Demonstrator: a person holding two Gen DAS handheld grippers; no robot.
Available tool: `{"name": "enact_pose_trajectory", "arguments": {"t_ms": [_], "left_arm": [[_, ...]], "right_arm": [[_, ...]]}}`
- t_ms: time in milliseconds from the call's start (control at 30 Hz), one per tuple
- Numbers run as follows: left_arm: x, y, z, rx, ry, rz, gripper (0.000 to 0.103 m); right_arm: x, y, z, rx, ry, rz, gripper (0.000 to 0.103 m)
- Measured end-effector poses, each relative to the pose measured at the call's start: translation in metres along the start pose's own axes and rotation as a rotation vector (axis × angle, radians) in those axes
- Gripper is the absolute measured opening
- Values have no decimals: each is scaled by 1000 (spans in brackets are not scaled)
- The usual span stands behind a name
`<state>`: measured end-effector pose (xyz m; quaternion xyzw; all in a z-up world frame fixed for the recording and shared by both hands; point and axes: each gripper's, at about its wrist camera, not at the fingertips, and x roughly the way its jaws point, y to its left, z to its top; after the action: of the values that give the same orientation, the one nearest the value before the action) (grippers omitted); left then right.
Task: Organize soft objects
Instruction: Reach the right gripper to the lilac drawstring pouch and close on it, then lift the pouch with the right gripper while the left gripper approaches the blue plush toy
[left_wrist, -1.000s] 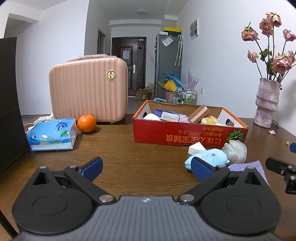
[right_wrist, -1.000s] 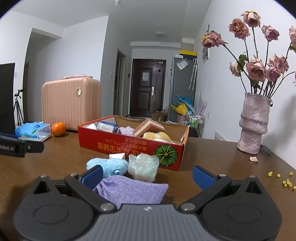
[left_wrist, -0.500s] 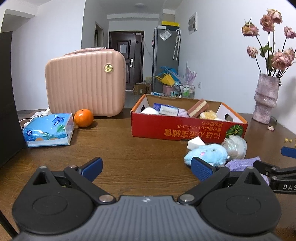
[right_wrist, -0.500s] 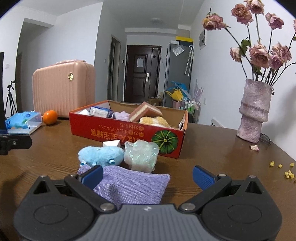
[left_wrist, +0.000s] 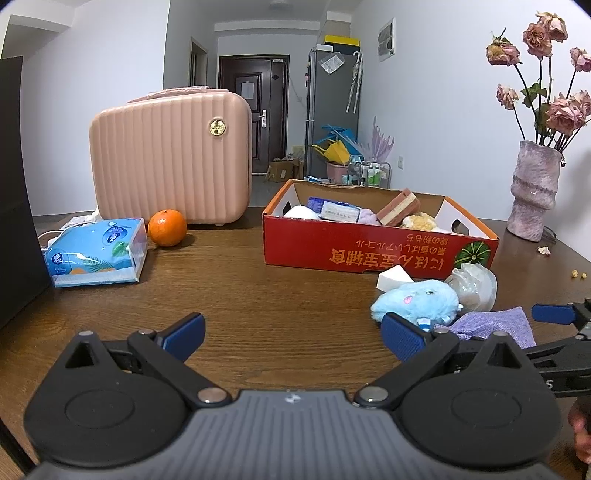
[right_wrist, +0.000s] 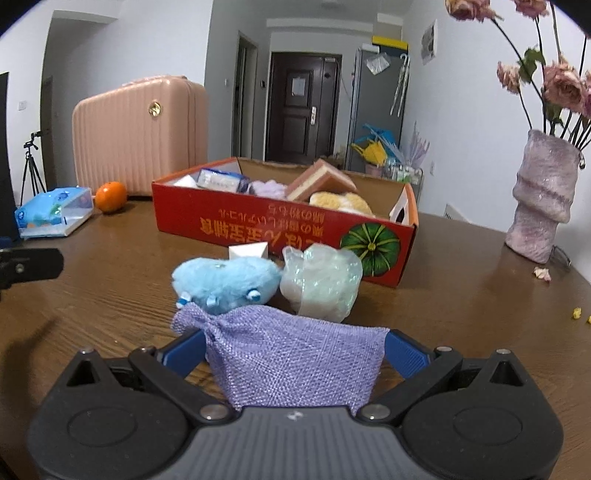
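Note:
A purple woven pouch (right_wrist: 291, 354) lies on the wooden table between the open fingers of my right gripper (right_wrist: 295, 349), which are around it and not closed. It also shows in the left wrist view (left_wrist: 491, 325). Beyond it lie a blue plush toy (right_wrist: 225, 282), a clear bag of soft stuff (right_wrist: 321, 286) and a white sponge wedge (right_wrist: 248, 251). A red cardboard box (right_wrist: 280, 225) holds several soft items. My left gripper (left_wrist: 291, 334) is open and empty above bare table, left of the plush (left_wrist: 415, 301).
A pink suitcase (left_wrist: 171, 158), an orange (left_wrist: 167, 228) and a blue tissue pack (left_wrist: 96, 251) stand at the back left. A vase of dried roses (right_wrist: 543, 195) stands at the right. A dark panel (left_wrist: 14, 192) is at the far left. Crumbs (right_wrist: 576, 314) lie at the right.
My right gripper has moved forward and down, so the purple pouch now sits between its fingers. The left gripper has shifted slightly, with the table objects closer.

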<state>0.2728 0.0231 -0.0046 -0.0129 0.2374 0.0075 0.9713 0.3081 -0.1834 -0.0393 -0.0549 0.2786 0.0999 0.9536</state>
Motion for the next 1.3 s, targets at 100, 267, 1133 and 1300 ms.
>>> {"name": "enact_pose_trajectory", "arguments": {"t_ms": [100,267,1133,1300], "left_arm": [[0,0,0,-1,-1,-1,103],[0,0,0,0,0,0,103],[-2,0,0,-14,-3,1,103],[-3,2,1,-25,-8,1,103]], "right_arm": [[6,-5,2,35,22,15,103],[11,-10,2,67,50,36,101],[-10,-7,1,54,-21,71,52],[-25,-12,4,72,-78,75,52]]}}
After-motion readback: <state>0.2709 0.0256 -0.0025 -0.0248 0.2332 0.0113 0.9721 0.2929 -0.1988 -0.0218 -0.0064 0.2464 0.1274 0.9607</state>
